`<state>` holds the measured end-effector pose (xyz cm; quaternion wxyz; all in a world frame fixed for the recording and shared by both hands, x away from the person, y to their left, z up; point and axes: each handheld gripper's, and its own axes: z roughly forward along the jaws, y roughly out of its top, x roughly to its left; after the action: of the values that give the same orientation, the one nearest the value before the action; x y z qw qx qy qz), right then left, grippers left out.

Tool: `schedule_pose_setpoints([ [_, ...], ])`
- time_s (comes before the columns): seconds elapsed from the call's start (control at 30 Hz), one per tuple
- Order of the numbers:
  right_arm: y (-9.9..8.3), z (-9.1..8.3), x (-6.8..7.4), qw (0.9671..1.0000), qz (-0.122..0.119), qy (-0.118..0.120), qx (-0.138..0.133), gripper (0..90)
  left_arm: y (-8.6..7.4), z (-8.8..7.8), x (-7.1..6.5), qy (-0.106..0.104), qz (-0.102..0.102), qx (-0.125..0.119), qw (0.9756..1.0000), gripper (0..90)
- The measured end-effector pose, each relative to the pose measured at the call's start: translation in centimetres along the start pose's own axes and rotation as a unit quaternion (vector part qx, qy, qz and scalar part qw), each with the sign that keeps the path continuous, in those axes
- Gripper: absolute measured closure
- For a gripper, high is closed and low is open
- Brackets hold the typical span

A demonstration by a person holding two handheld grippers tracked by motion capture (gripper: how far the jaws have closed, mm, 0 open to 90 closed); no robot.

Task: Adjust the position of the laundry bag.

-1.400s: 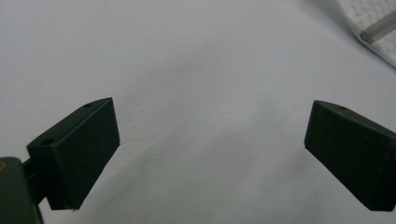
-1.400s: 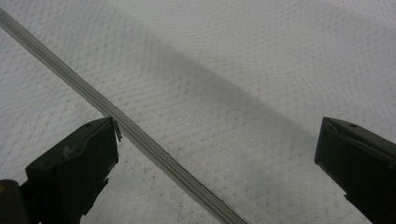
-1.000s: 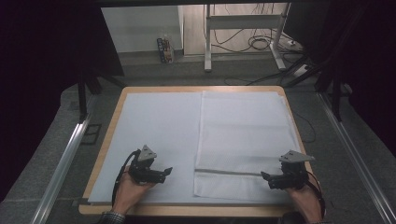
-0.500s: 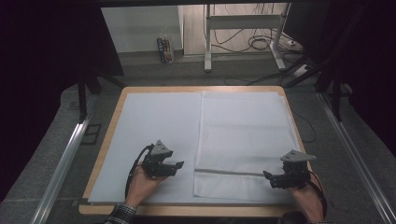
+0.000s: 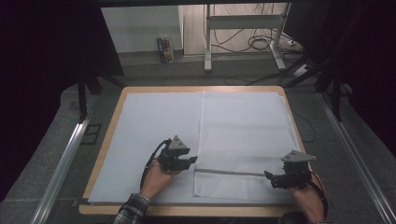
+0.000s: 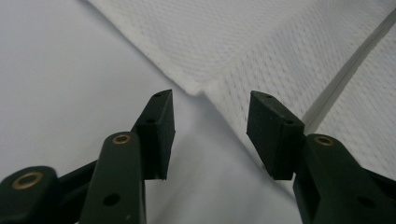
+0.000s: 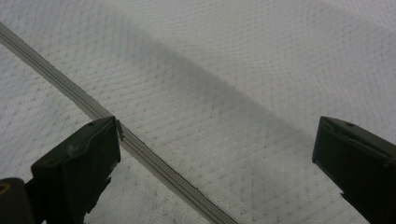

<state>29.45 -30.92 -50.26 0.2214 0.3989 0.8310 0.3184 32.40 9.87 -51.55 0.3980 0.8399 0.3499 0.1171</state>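
A white mesh cloth (image 5: 243, 130) lies flat on the right half of the table, with a grey hem line (image 5: 233, 172) across its near part. My left gripper (image 5: 192, 162) is at the cloth's left edge, level with that hem. In the left gripper view its jaws (image 6: 210, 105) have just been closing and stand half apart. The cloth's edge (image 6: 196, 88) lies just ahead of the gap, under the right pad (image 6: 271, 126), and nothing is pinched. My right gripper (image 5: 269, 176) sits at the hem's right end. Its jaws (image 7: 217, 135) stand wide open over the cloth, the hem (image 7: 140, 149) beside the left pad.
The table (image 5: 154, 121) is a wood-rimmed board covered by a pale sheet, bare on its left half. Metal rails (image 5: 65, 158) run along both sides. Behind the table are a desk frame (image 5: 243, 32) and cables on the floor.
My left gripper has moved to the right across the bare sheet up to the cloth's left edge, and its jaws have narrowed. The right gripper has stayed in place.
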Motion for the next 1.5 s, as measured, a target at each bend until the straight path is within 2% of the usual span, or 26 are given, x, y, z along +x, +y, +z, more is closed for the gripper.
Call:
schedule_pose_setpoints([
  [0.07,0.0,-0.1,0.0,1.0000,0.000,0.000,0.000,0.9,0.3,0.6,-0.1,-0.001,0.002,0.002,1.0000,46.8],
  [0.17,0.0,-0.1,0.0,1.0000,0.000,-0.002,-0.003,1.0,0.5,1.5,-0.1,-0.002,0.002,0.009,1.0000,44.9],
  [0.2,0.0,-0.1,0.0,1.0000,0.000,-0.002,-0.004,1.0,0.5,1.5,-0.1,-0.002,0.002,0.009,1.0000,45.0],
  [0.27,0.0,-0.1,-0.1,1.0000,0.001,-0.002,-0.004,1.0,0.8,2.6,-0.2,-0.004,0.000,0.021,0.9998,45.6],
  [0.43,0.0,-0.1,-0.1,1.0000,0.002,-0.001,-0.004,1.1,1.0,3.4,-0.4,0.001,-0.001,0.035,0.9994,50.6],
  [0.5,0.0,-0.1,-0.1,1.0000,0.002,-0.001,-0.003,1.1,1.0,3.6,-0.5,-0.001,-0.004,0.036,0.9993,53.9],
  [0.63,-0.1,-0.1,-0.2,1.0000,0.004,-0.003,-0.002,1.2,1.1,3.7,-0.6,0.008,0.001,0.050,0.9987,65.3],
  [0.83,-0.2,-0.1,-0.4,0.9998,0.010,-0.015,0.004,1.2,1.1,3.7,-0.2,-0.011,-0.016,0.052,0.9985,83.8],
  [0.97,-0.5,-0.2,-1.2,0.9988,0.027,-0.038,0.017,0.4,1.2,3.6,-0.3,-0.010,-0.010,0.057,0.9982,87.2],
  [1.07,-0.9,-0.6,-2.5,0.9969,0.057,-0.051,0.017,0.1,1.2,3.6,-0.2,-0.011,-0.007,0.058,0.9982,87.3],
  [1.1,-1.1,-0.8,-3.1,0.9955,0.068,-0.064,0.019,0.5,1.2,3.6,-0.2,-0.012,-0.007,0.058,0.9982,87.3],
  [1.17,-1.5,-1.1,-3.8,0.9930,0.081,-0.082,0.029,5.9,1.2,3.6,-0.2,-0.012,-0.007,0.060,0.9981,87.3],
  [1.2,-1.7,-1.2,-4.3,0.9905,0.090,-0.098,0.035,11.1,1.2,3.5,-0.2,-0.011,-0.006,0.061,0.9981,87.4],
  [1.23,-1.9,-1.4,-4.7,0.9889,0.098,-0.104,0.039,18.3,1.3,3.6,-0.3,-0.011,-0.007,0.060,0.9981,87.4],
  [1.33,-2.3,-1.7,-5.5,0.9861,0.120,-0.104,0.049,32.1,1.3,3.5,-0.2,-0.012,-0.007,0.061,0.9980,87.5],
  [1.5,-2.5,-1.0,-6.0,0.9831,0.137,-0.096,0.074,45.4,1.3,3.5,-0.1,-0.018,-0.010,0.061,0.9979,87.8],
])
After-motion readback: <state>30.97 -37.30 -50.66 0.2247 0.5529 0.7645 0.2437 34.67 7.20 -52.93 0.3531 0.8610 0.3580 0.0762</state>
